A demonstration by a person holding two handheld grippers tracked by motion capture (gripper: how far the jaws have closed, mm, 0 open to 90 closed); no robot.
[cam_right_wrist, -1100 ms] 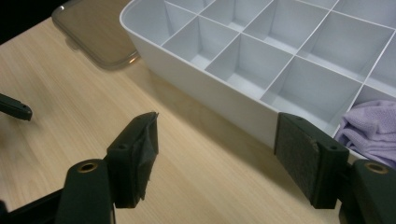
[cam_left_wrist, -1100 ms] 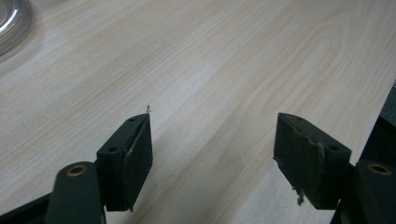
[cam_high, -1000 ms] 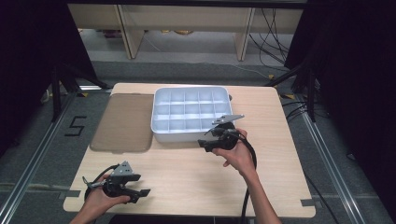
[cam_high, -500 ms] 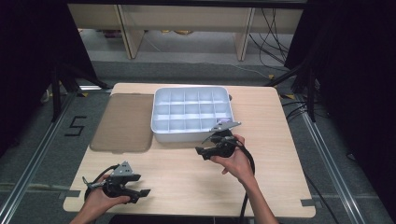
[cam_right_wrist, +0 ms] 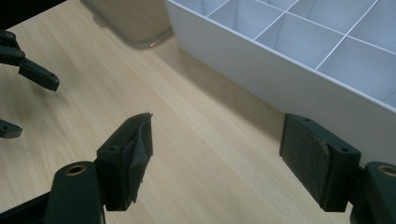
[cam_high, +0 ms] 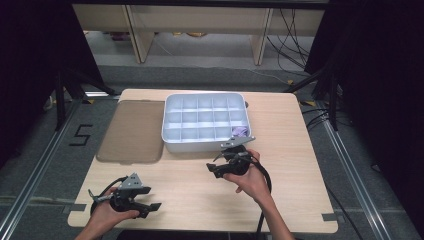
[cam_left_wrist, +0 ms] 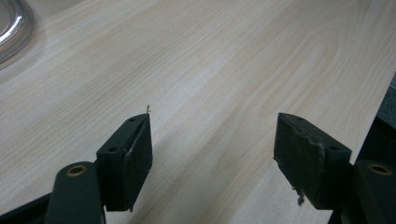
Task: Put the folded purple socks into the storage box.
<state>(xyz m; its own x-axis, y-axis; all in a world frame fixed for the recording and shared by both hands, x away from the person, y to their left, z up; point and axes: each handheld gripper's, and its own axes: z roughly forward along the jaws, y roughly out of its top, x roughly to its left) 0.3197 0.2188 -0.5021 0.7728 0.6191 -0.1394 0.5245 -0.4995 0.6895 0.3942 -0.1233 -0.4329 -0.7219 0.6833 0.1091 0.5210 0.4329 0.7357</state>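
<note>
With my right gripper (cam_high: 216, 169) spread wide and empty just in front of the white compartment tray (cam_high: 172, 142), I should keep low and clear its near wall

Even overhead light is falling on the pale wooden tabletop (cam_high: 300, 150), while the surroundings are sinking into near-black. The white compartment box (cam_high: 205, 122) is looking bright but not blown out. Soft, faint shadows are lying under it. In the left gripper view, a clear lid (cam_left_wrist: 11, 25) is catching slight glare. Close-up jaws are staying fairly sharp; the high view is looking soft and grainy.
</note>
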